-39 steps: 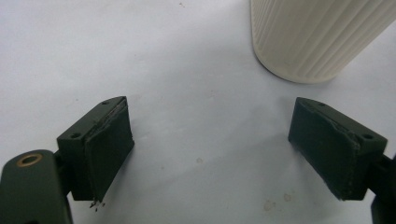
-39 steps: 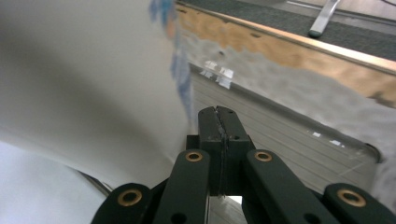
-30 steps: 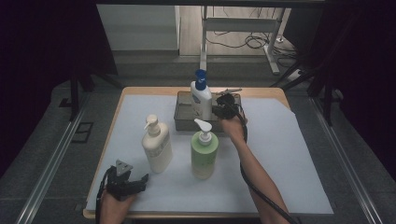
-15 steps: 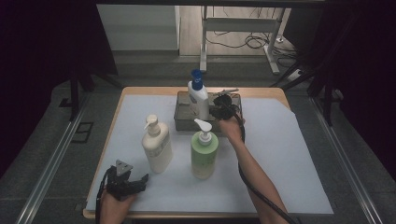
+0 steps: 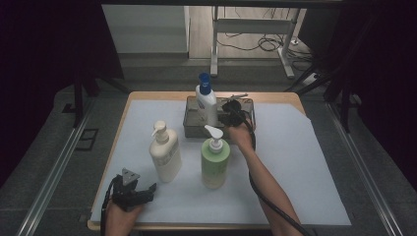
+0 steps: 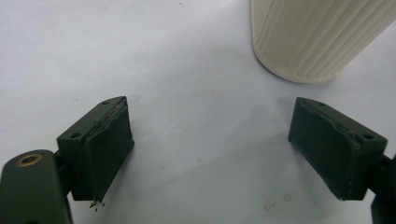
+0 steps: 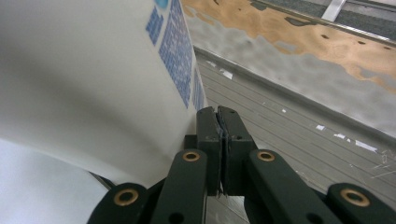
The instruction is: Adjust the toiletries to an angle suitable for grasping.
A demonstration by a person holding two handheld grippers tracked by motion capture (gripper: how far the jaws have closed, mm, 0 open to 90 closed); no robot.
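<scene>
Resting beside the white blue-capped bottle [image 5: 206,101] in the grey tray [image 5: 194,129] at upper centre, the right gripper [image 5: 231,114] has jaws pressed together, empty. At lower left, the left gripper [image 5: 132,192] sits on the surface with jaws spread near the cream bottle [image 5: 165,152].

My high view looks down over the table [image 5: 295,162]; each gripper view sits close, sharing a bottle with it.

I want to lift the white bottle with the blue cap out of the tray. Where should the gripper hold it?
Grip the white bottle across its narrow shoulder under the blue cap, coming from above: it stands upright, and the tray walls surround its base.
</scene>
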